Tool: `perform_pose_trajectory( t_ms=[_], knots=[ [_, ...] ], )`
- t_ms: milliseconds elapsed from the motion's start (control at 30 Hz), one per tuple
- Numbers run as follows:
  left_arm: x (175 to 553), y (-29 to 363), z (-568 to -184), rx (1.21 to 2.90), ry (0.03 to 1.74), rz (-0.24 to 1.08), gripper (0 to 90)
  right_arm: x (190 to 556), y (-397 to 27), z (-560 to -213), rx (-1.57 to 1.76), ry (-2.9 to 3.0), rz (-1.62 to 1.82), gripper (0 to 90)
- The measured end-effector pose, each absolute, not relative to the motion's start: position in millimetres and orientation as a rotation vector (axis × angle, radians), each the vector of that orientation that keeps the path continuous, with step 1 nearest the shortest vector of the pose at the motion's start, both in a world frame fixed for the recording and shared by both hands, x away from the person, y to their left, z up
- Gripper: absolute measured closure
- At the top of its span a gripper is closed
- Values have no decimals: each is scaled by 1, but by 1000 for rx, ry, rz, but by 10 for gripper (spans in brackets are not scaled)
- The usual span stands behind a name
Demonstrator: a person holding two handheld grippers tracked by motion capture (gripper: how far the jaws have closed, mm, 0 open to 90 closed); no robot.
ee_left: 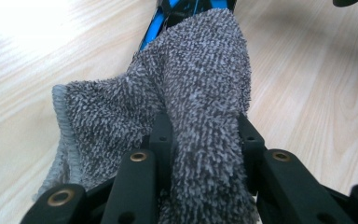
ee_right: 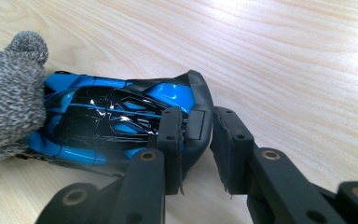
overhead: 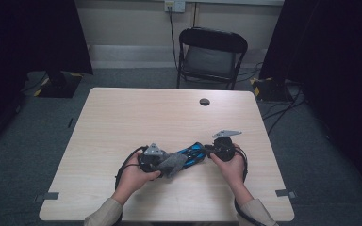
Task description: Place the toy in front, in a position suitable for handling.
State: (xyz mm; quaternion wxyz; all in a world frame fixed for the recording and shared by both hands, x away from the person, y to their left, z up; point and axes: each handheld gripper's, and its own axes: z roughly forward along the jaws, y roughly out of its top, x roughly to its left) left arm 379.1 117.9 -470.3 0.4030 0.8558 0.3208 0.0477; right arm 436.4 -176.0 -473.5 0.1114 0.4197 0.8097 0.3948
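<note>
1. your left hand (overhead: 134, 176) comes in from the near edge of the pale wood-grain table (overhead: 122, 117) and holds the left gripper (overhead: 162, 162) low over the near half of the tabletop.
2. in the left gripper view its two black jaws are pressed together on a fold of the grey terry cloth (ee_left: 191, 102), which bulges up between the pads and hangs over them; one hemmed corner of the cloth spills out to the side and lies on the wood.
3. just past the jaws, the cloth is draped over one end of the glossy blue and black toy car (ee_right: 116, 116). that end is covered, so you cannot tell whether it is the nose or the tail.
4. the car lies low over the table between your two grippers, near the front edge and slightly right of the middle in the high view; whether it rests fully on the wood i cannot tell.
5. the right gripper (ee_right: 198, 135), held by your right hand (overhead: 231, 165), has its jaws clamped on the black rim at the car's uncovered end, one pad over the body and the other outside the rim.
6. beyond the table, a black folding chair (overhead: 212, 54) stands against the wall.
</note>
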Motion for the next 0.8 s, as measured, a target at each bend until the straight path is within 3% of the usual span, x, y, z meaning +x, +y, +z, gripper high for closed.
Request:
perform_pose_trajectory(
  t_ms=[267,800],
  knots=[
    [380,121,-459,2135,803,163,674,436,-175,-474,1232,2372,1162,736],
    [403,79,-443,2069,737,178,671,436,-176,-475,1232,2366,1179,736]
  ],
)
